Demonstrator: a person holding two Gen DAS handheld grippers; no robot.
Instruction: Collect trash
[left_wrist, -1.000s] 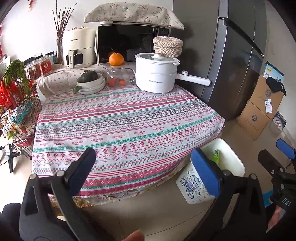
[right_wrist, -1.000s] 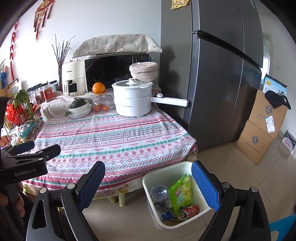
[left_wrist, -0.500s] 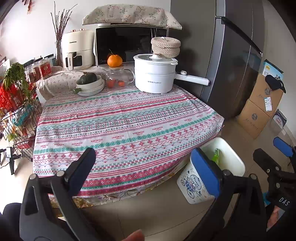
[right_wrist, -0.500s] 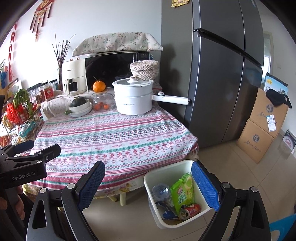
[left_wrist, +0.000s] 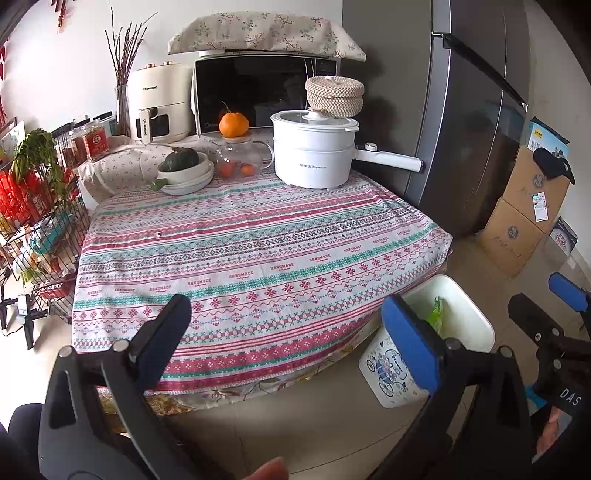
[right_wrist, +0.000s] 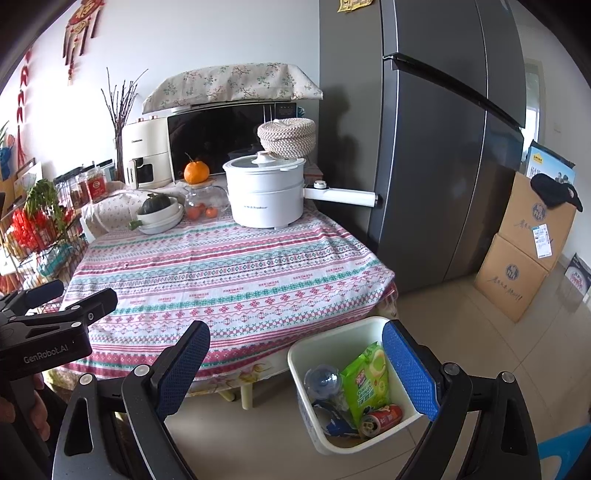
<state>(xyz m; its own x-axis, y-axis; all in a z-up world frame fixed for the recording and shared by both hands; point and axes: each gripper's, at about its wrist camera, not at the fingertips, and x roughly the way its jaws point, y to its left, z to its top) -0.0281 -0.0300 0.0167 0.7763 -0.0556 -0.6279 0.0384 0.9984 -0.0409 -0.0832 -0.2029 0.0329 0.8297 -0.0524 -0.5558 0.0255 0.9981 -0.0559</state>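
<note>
Both my grippers, left (left_wrist: 284, 339) and right (right_wrist: 295, 365), spread wide, holding nothing. Trash sits in the bin (right_wrist: 295, 354) on the floor by the table (right_wrist: 221, 280); cloth looks clear, so likely done.

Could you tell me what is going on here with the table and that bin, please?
A person holds a tool in each hand; the left tool and right tool are both open and empty. The white bin beside the table already holds a green packet, a can and other trash.
</note>
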